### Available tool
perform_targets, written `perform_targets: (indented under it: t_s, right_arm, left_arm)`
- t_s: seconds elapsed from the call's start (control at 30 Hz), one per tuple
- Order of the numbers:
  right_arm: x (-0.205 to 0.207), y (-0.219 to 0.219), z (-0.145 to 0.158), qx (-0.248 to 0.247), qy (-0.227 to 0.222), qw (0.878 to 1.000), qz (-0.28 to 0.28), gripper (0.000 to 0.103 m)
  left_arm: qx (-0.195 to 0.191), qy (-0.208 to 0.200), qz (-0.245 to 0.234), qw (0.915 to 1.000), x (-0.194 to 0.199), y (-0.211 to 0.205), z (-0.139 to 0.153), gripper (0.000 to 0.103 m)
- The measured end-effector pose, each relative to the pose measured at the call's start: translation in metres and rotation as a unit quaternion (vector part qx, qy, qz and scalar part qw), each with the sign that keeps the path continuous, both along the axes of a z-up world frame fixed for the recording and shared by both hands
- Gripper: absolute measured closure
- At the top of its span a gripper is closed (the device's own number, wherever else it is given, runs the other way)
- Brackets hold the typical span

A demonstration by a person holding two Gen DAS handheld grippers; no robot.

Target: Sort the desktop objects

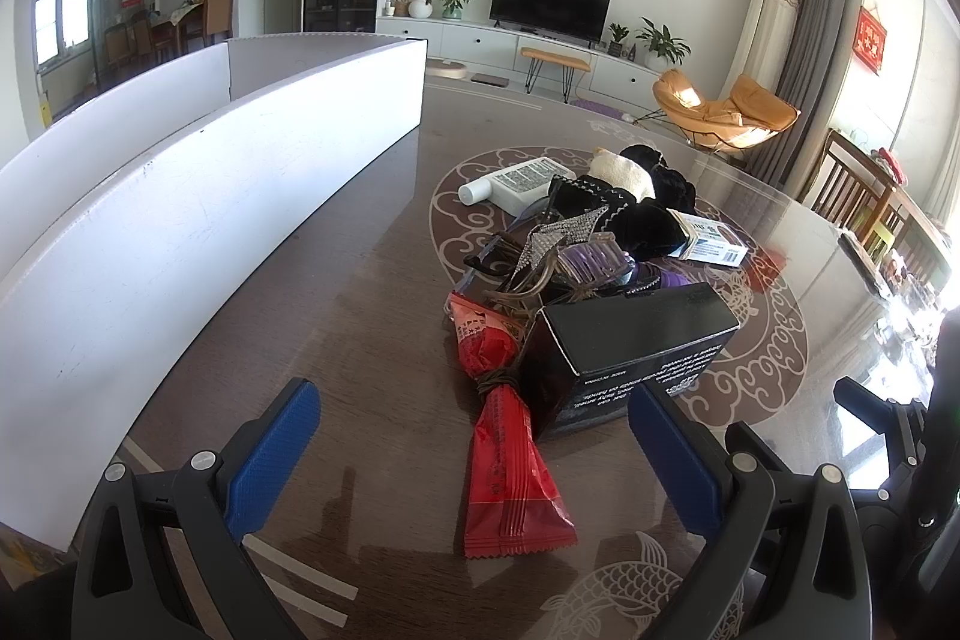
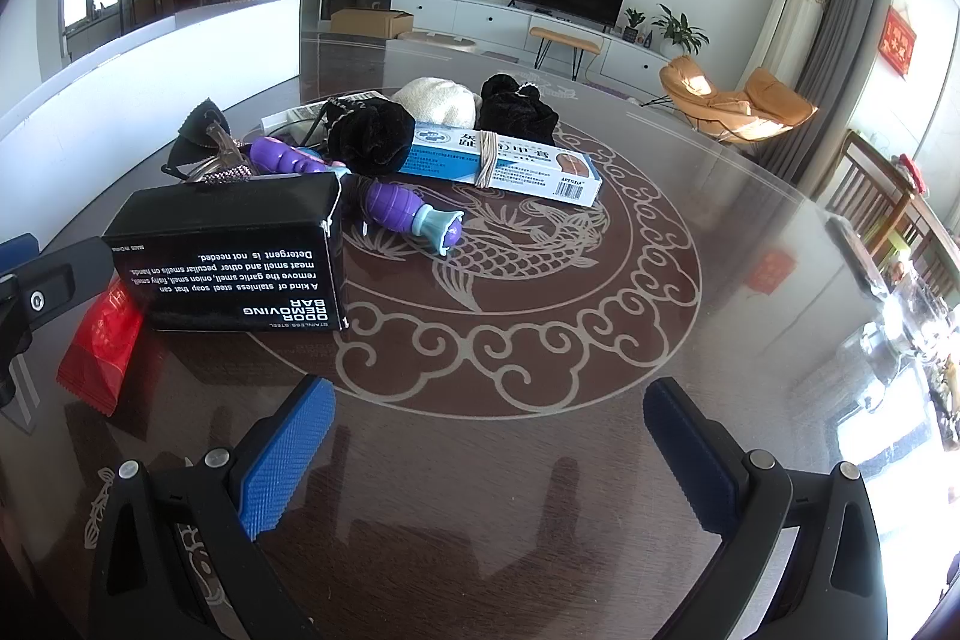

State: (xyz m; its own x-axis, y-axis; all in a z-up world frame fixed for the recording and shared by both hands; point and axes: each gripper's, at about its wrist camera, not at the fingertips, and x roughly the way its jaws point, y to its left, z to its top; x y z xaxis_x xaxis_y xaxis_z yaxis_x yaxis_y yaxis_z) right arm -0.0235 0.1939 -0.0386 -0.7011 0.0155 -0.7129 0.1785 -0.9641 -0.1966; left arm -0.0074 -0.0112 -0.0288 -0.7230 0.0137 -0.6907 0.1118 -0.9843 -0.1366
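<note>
Left wrist view: my left gripper (image 1: 474, 454) is spread wide, straddling the red snack packet (image 1: 510, 466) beside the black soap box (image 1: 624, 352); I should close low on the packet's waist. Right wrist view: my right gripper (image 2: 489, 460) gapes empty over the table (image 2: 750, 250), well clear.

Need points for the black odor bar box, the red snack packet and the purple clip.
black odor bar box (image 2: 234, 268), right wrist view, printed front face.
red snack packet (image 1: 510, 466), left wrist view, lower body.
purple clip (image 1: 591, 261), left wrist view, comb teeth.
</note>
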Motion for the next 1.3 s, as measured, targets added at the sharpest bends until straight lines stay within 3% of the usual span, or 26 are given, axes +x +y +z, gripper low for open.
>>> perform_targets:
  t_s: [0.7,1.07,1.3]
  right_arm:
    - [0.0,0.0,0.0,-0.001,0.0,1.0,0.0,0.0]
    - [0.0,0.006,0.003,-0.028,0.0,1.0,-0.004,0.0]
    - [-0.001,0.011,0.004,-0.04,0.0,0.999,-0.012,0.0]
  left_arm:
    - [-0.001,0.0,0.001,1.0,0.0,0.0,0.0,0.0]
    - [0.013,-0.006,0.031,0.9994,0.002,-0.016,0.001,0.0]
    - [0.011,-0.039,0.036,0.9985,-0.006,-0.015,-0.01,0.0]
